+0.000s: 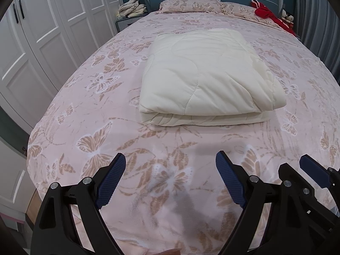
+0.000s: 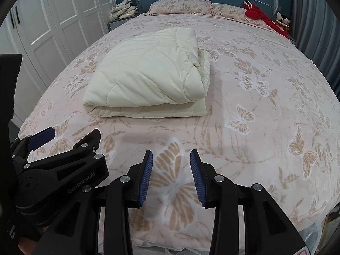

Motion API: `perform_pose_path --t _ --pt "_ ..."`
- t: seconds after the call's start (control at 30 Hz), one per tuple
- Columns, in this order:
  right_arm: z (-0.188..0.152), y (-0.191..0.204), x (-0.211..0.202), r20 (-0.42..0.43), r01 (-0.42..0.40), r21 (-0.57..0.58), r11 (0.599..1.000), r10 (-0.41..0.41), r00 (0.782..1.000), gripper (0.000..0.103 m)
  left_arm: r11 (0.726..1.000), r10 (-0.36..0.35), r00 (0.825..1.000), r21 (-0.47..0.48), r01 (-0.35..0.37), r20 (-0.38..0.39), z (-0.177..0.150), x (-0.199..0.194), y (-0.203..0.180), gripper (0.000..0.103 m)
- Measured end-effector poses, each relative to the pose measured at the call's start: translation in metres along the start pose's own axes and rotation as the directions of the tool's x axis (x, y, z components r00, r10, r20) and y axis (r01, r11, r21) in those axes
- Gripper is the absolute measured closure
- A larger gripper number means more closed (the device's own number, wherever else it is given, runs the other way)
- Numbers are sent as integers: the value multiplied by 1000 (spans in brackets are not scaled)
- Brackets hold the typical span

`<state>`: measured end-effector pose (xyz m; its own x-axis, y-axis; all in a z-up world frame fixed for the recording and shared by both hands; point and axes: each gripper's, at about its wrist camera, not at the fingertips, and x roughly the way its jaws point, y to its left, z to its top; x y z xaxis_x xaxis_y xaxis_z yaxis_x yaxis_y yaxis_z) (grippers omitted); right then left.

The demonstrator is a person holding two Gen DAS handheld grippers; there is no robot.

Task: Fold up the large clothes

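Note:
A cream quilted blanket (image 1: 204,74) (image 2: 148,74) lies folded into a thick rectangle in the middle of the bed (image 1: 85,127) (image 2: 265,138), its folded edge toward me. Both grippers hover over the foot of the bed, well short of the blanket. My left gripper (image 1: 170,155) stands wide open over the butterfly-print cover with nothing between its blue pads; it also shows at the left of the right wrist view (image 2: 72,132). My right gripper (image 2: 171,152) is partly open and empty, just to the right of the left one (image 1: 294,161).
White wardrobe doors (image 1: 42,42) line the left side. A nightstand holds a pile of pale clothes (image 1: 132,7). Two pillows (image 1: 191,4) lie at the blue headboard, with a red garment (image 1: 265,12) and small stuffed toys (image 2: 282,21) at the far right. Grey curtain (image 2: 314,31) on the right.

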<state>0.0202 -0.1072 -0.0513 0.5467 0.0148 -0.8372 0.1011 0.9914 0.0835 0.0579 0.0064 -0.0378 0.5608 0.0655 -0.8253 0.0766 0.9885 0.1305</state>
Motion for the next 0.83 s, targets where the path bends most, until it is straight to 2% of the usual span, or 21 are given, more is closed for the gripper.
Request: perform_pose_path --t 0.6,0.83 --pt "-1 -2 -1 2 8 4 1000 -8 1000 66 1000 17 1000 1 -17 -9 -3 2 -2 19" --pt "-4 -3 -1 -9 14 3 1000 -14 1000 65 1000 15 999 1 -15 -52 -4 7 -4 22"
